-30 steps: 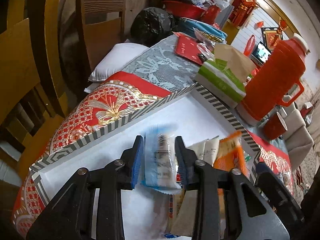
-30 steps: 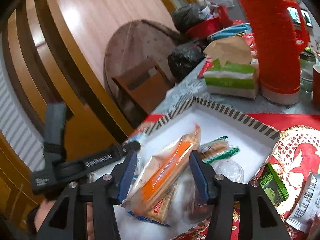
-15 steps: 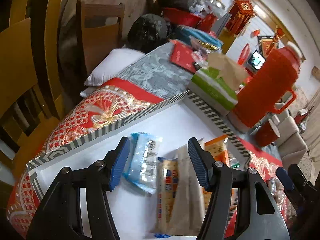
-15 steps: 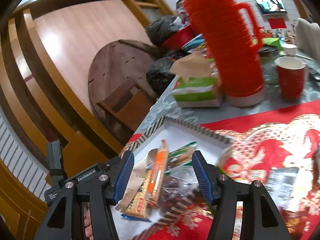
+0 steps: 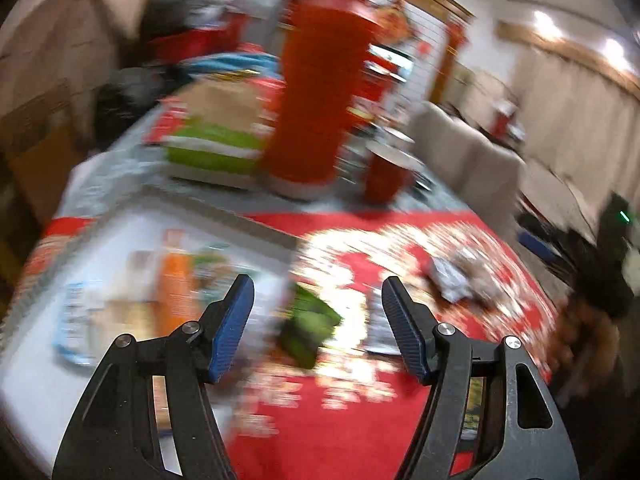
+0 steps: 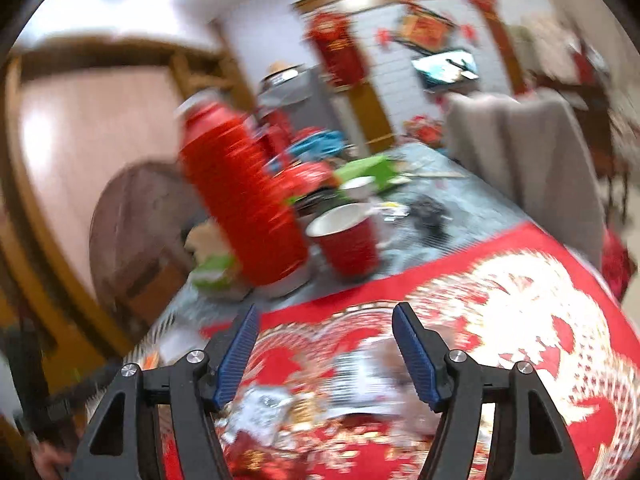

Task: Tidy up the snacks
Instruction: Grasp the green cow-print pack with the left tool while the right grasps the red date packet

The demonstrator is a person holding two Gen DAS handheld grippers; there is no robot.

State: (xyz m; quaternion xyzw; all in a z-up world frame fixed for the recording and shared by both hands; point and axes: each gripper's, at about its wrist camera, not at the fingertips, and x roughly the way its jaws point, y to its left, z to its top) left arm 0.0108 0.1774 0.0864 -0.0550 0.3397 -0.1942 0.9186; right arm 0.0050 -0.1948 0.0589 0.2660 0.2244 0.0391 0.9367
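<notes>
While both views blur, the left gripper [image 5: 318, 312] and right gripper [image 6: 325, 346] hang with jaws opening, empty, above loose snack packets [image 6: 352, 384] on the red-clothed bench [image 6: 560, 320]; other snacks [image 5: 176, 292] lie in the white tray [image 5: 36, 384].

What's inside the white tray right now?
In the left wrist view, the white tray holds an orange packet, a blue-and-clear packet and a beige packet, all blurred. The left gripper's fingers cover its near corner.

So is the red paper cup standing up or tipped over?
Standing up: the red cup sits on its base beside the red flask, its white inside facing upward.
</notes>
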